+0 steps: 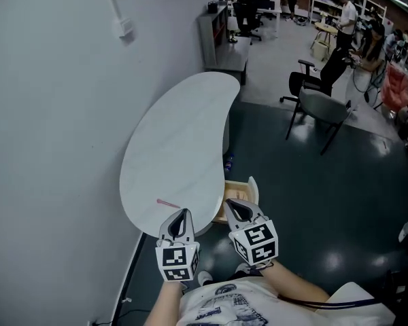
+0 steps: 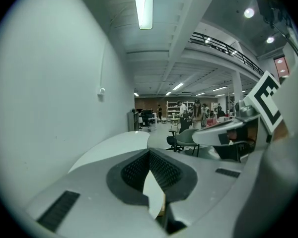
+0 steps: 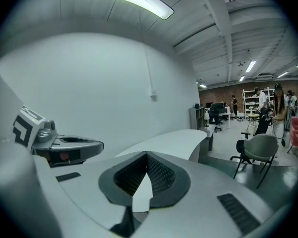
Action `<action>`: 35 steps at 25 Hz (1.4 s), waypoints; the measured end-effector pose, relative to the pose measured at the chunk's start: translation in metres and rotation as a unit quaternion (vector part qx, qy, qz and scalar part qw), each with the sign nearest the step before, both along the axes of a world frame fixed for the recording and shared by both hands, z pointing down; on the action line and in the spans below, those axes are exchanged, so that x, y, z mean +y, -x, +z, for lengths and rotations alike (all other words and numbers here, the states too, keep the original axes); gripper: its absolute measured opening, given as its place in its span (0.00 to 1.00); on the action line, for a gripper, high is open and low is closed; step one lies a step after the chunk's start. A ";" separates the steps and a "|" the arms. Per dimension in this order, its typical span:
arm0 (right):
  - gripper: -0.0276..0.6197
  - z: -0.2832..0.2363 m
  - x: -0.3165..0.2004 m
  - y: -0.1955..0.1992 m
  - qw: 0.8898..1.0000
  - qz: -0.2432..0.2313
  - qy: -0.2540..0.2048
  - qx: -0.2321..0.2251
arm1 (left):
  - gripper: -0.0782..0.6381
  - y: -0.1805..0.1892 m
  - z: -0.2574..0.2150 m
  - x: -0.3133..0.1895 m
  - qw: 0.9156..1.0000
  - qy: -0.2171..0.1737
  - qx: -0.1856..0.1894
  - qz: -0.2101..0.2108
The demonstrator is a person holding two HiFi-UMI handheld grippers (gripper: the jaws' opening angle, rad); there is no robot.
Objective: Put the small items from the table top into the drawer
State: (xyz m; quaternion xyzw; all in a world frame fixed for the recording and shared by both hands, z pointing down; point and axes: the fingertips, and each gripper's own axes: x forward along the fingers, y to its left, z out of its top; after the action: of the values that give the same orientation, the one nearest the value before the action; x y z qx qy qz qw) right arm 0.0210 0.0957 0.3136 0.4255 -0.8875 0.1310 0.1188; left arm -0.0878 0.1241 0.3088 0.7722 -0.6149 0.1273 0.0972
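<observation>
A thin pink stick-like item (image 1: 167,203) lies near the front edge of the white curved table (image 1: 183,134). Just right of the table's front end, a light wooden drawer (image 1: 241,189) stands open; its inside is mostly hidden behind my right gripper. My left gripper (image 1: 182,213) hovers over the table's front edge, close to the pink item, with its jaws together and nothing between them (image 2: 149,151). My right gripper (image 1: 240,205) hangs above the drawer, shut and empty (image 3: 147,153). Both grippers point along the table towards the room.
A bare white wall (image 1: 54,114) runs along the table's left side. A grey chair (image 1: 323,109) and a black office chair (image 1: 309,80) stand on the dark floor to the right. A grey cabinet (image 1: 221,39) is beyond the table. People work at the back.
</observation>
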 end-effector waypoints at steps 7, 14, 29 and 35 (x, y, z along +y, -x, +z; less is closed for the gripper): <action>0.08 -0.004 0.017 0.050 1.000 0.008 -0.006 0.007 | 0.16 0.045 -0.012 0.012 1.000 -0.017 0.005 0.011; 0.08 -0.002 0.026 0.076 1.000 0.015 -0.002 0.016 | 0.16 0.078 -0.013 0.018 1.000 -0.018 0.003 0.011; 0.08 0.010 0.037 0.115 0.999 0.019 0.009 0.028 | 0.16 0.122 -0.006 0.028 0.999 -0.020 0.024 0.009; 0.08 0.012 0.053 0.139 0.999 0.023 0.006 0.029 | 0.16 0.150 -0.002 0.045 0.999 -0.023 0.025 0.007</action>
State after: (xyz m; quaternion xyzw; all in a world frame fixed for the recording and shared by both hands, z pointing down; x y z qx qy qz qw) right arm -0.1182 0.1483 0.3259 0.4484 -0.8730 0.1264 0.1444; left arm -0.2381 0.1693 0.3067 0.7814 -0.6096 0.0945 0.0940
